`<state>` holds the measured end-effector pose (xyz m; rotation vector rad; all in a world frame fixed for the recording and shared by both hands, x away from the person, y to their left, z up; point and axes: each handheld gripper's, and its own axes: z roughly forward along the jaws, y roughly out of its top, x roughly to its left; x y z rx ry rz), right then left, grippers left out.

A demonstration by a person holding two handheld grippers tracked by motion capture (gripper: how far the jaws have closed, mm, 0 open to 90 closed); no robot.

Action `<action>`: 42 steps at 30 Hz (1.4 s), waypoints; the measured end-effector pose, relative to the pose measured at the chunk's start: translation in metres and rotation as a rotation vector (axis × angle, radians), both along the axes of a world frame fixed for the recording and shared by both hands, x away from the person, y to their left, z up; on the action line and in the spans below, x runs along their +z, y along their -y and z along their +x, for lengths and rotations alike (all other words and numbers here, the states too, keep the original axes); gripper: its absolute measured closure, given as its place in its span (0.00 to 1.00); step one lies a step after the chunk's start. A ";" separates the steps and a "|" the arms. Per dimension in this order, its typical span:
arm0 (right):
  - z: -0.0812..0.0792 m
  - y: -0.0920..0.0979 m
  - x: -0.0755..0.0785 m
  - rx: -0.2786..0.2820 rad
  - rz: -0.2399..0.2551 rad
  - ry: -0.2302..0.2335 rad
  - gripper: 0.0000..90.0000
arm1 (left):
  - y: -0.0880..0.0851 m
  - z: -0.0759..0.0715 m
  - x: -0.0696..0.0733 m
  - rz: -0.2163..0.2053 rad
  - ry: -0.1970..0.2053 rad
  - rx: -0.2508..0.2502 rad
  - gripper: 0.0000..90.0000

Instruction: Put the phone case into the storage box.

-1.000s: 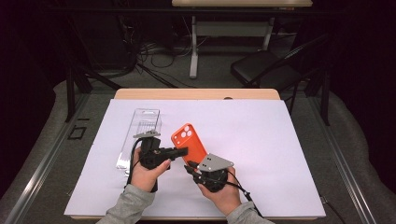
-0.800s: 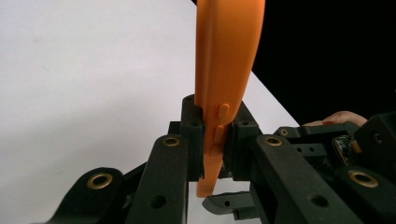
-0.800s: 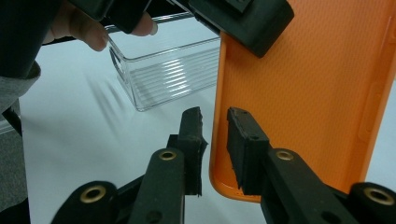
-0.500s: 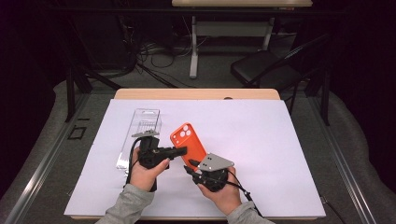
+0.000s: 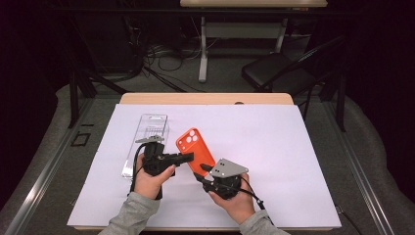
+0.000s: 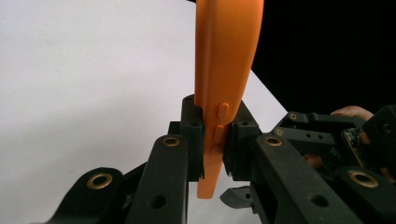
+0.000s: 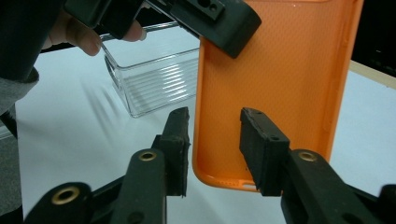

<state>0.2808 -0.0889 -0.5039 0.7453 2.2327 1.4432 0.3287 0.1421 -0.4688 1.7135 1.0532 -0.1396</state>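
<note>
Looking down from above, the left gripper clamps the orange case at table centre, the clear box at its ten o'clock, while its own view shows pads pinching the case edge, and the right gripper has just been opening, jaws straddling the case's corner unpressed.

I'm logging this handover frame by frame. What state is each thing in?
Orange silicone phone case: held off the sheet, empty.
Left gripper: shut on the case's edge.
Right gripper: jaws just opening, astride the case's lower edge.
Clear plastic tray: lying flat, empty.
</note>
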 end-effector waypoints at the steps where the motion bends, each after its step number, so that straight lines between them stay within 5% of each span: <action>1: 0.001 0.001 0.001 0.005 -0.004 0.001 0.67 | -0.001 0.000 0.000 0.002 0.003 0.001 0.89; 23: 0.013 0.022 0.021 0.025 -0.012 -0.023 0.51 | -0.016 0.004 0.009 0.022 0.023 0.009 0.89; 35: 0.018 0.034 0.027 0.001 0.025 -0.055 0.44 | -0.017 0.004 0.012 0.042 0.047 -0.027 0.89; 42: 0.020 0.040 0.032 0.040 0.048 -0.073 0.43 | -0.016 0.003 0.013 0.056 0.058 -0.067 0.89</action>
